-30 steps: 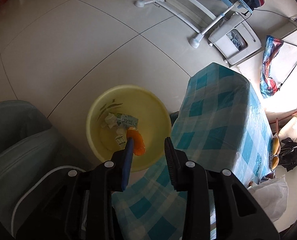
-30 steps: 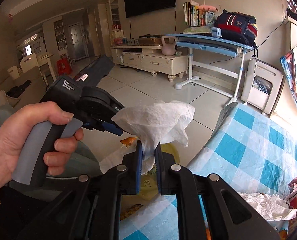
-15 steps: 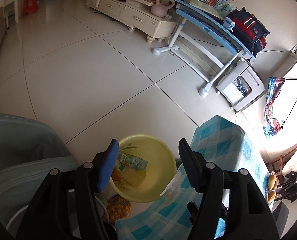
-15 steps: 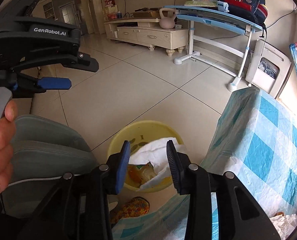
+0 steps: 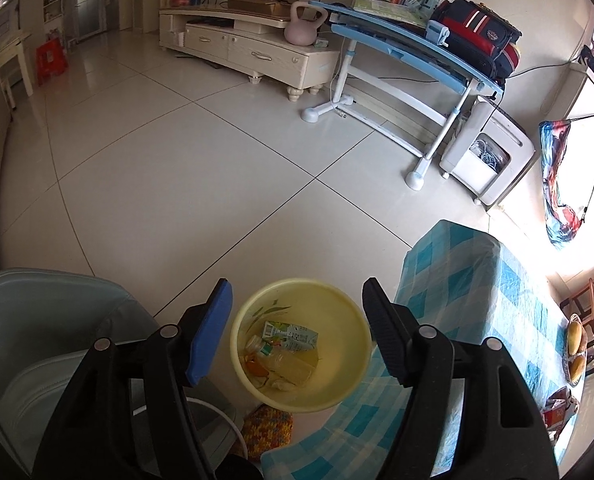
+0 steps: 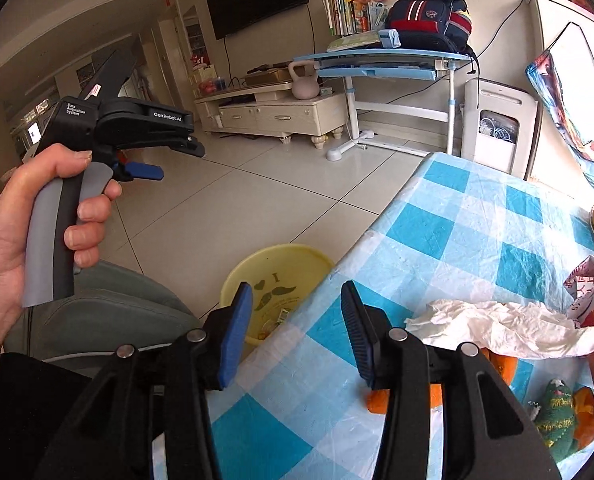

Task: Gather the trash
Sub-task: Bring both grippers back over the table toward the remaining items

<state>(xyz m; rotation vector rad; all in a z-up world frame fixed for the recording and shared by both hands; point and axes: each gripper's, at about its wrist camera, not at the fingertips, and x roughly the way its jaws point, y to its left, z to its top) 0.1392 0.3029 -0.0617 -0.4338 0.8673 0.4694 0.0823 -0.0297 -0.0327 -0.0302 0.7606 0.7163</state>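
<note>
My left tongs [image 5: 297, 320] stand wide with nothing between the pads; their jaws have just been opening. Directly ahead at 12 o'clock, below them on the floor, sits the yellow basin [image 5: 337, 396], holding a green carton [image 5: 291, 334], a clear bottle [image 5: 281, 360] and orange peel [image 5: 255, 366]. My right tongs [image 6: 297, 320] are also parted and empty, jaws just opening, over the checked tablecloth [image 6: 457, 232]. A crumpled white tissue [image 6: 501, 328] lies on the cloth at 3 o'clock of them. My left hand [image 6: 25, 236] grips its handle at 9 o'clock.
</note>
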